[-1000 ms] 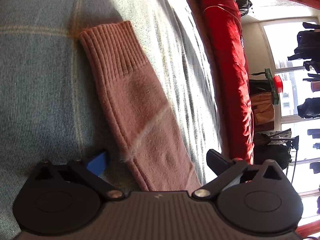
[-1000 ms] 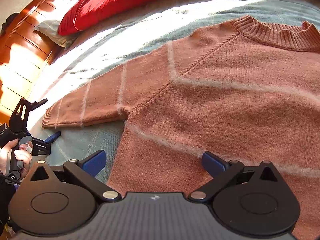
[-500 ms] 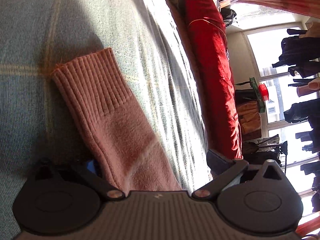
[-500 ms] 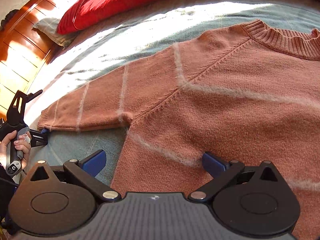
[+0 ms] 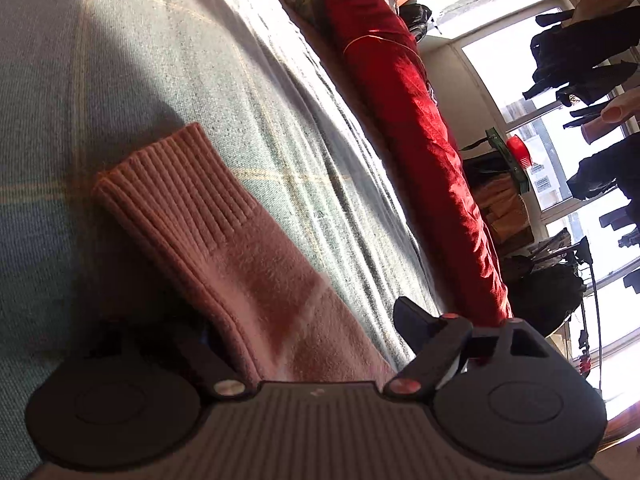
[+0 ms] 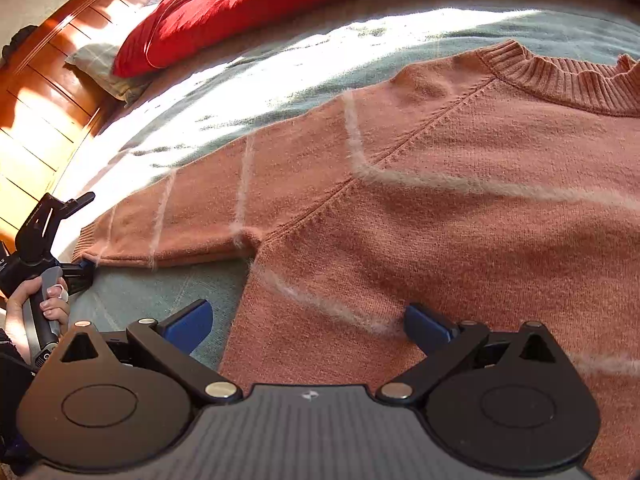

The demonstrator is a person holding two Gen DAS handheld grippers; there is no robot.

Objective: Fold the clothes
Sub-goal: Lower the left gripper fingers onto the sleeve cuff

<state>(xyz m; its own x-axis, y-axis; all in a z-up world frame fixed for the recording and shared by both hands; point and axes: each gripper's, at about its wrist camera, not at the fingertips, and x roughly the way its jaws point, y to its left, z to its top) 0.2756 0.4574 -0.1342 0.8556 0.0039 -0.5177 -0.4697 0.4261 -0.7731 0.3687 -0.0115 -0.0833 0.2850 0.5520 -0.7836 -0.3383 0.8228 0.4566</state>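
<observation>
Now the left tongs (image 5: 308, 320) are closing round the sleeve cuff (image 5: 176, 184) — earlier they stood wide, the sleeve clear of one jaw. Right tongs (image 6: 308, 324) hang released over the sweater (image 6: 460, 216), flat on the bed (image 6: 280, 68) — sleeve fold imminent.

The bed (image 6: 160, 296) carries a grey-green checked cover. A pink sweater (image 6: 460, 232) lies flat on it, collar away from the right wrist camera, one sleeve (image 5: 224, 236) stretched out sideways from the body. Beyond the sweater, a red quilt (image 6: 248, 4) lies along the far edge, beside a pale pillow (image 6: 100, 68).
</observation>
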